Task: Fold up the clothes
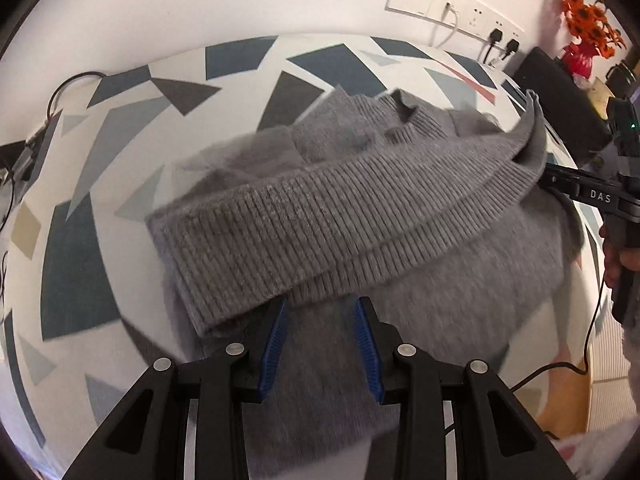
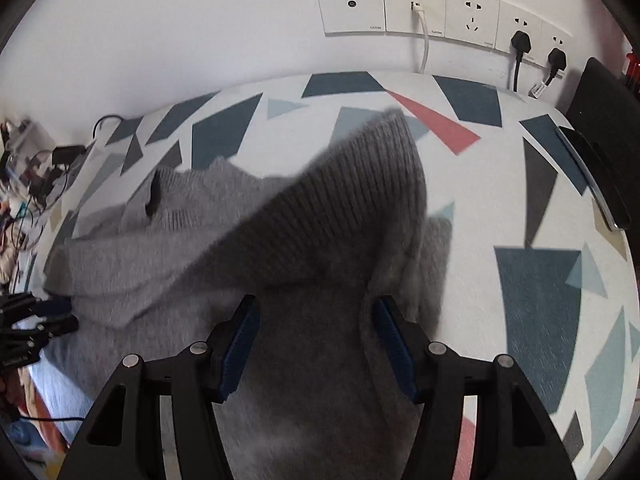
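Observation:
A grey knit sweater point(image 1: 340, 208) lies on the table with the geometric-patterned cloth point(image 1: 80, 264). Its ribbed hem is lifted as a band above the body. My left gripper point(image 1: 322, 304) points down, and the hem's lower edge is bunched between the tips of its blue pads point(image 1: 276, 340). In the right wrist view the sweater point(image 2: 280, 240) spreads under my right gripper point(image 2: 316, 308). That gripper's jaws stand wide apart, with fabric lying loose between them and not pinched. The left gripper point(image 2: 60, 314) shows at the sweater's left edge. In the left wrist view the right gripper point(image 1: 546, 178) sits at the hem's raised far corner.
Wall sockets with plugs point(image 2: 520, 40) line the wall behind the table. A black box point(image 1: 560, 104) and orange flowers point(image 1: 588, 20) stand at the right end. A dark flat device point(image 2: 592, 176) lies near the right edge. Cables and clutter point(image 2: 36, 184) crowd the left end. A hand point(image 1: 612, 256) holds the right gripper.

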`<state>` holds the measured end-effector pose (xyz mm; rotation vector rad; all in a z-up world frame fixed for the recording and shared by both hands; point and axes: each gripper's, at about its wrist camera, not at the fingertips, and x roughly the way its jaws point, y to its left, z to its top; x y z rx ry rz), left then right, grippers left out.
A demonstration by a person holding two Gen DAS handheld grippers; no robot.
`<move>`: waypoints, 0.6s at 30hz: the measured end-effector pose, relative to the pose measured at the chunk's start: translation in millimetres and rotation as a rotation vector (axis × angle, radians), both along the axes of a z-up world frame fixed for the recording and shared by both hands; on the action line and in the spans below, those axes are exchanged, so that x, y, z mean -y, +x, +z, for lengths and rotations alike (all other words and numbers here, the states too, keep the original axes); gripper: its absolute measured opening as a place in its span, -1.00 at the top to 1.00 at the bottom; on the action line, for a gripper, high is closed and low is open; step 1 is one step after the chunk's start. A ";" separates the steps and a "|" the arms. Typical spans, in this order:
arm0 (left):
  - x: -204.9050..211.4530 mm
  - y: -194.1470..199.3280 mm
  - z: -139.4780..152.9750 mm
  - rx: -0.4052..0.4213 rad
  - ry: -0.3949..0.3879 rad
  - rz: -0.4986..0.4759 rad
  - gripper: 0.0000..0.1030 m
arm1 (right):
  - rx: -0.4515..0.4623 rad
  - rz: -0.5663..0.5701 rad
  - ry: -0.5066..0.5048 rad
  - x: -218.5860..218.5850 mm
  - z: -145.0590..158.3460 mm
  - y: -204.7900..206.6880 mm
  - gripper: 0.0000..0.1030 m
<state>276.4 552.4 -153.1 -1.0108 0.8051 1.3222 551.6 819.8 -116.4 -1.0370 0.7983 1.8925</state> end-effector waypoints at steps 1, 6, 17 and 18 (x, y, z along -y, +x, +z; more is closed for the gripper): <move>-4.5 -2.6 0.5 0.000 0.004 0.003 0.34 | 0.012 -0.005 0.000 -6.1 -0.3 -2.6 -0.23; -30.5 -24.3 23.2 -0.053 0.094 0.057 0.34 | 0.005 -0.124 0.005 -42.8 0.4 1.5 -0.23; -32.3 -105.2 39.0 0.094 0.110 0.250 0.34 | -0.101 -0.245 -0.017 -36.6 20.2 47.0 -0.23; -21.6 -107.5 35.7 0.128 0.093 0.255 0.34 | -0.117 -0.236 -0.024 -28.1 21.3 52.6 -0.24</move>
